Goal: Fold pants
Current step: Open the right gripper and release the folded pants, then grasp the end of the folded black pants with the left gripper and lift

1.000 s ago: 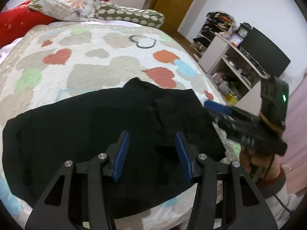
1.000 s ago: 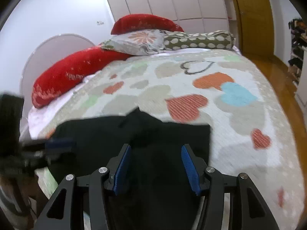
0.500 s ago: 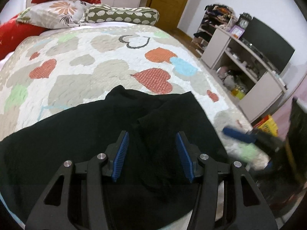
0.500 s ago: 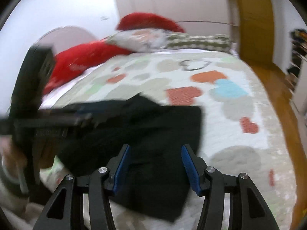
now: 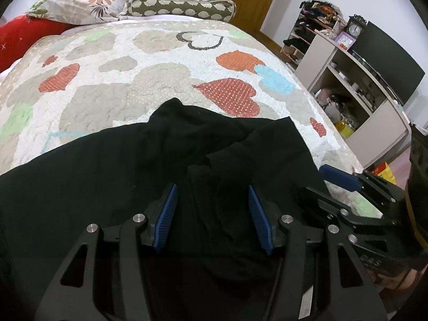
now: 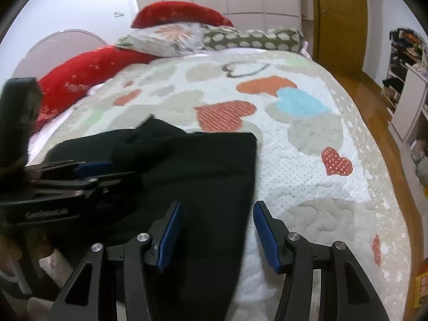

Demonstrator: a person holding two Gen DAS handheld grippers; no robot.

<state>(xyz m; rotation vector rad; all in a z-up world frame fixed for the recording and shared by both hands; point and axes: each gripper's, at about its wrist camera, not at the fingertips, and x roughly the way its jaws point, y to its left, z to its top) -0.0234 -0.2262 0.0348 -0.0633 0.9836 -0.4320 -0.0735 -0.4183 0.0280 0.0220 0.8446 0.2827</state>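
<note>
1. Two grippers, left gripper (image 5: 212,212) and right gripper (image 6: 218,234), jaws spread wide, empty.
2. Black pants (image 5: 133,187) flat on bed (image 5: 160,80), 6 o'clock.
3. Right gripper newly over pants' edge: grasp likely next.

the black pants (image 5: 112,176) lie spread on the bed (image 5: 160,75), across its near end and close to the near edge. they are plain, dark and soft, with no visible print. one end finishes in a straight edge with a square corner (image 6: 251,136) towards the bed's right side. a bunched, wrinkled hump (image 5: 171,109) rises along the far edge, and loose folds gather in the middle.
</note>
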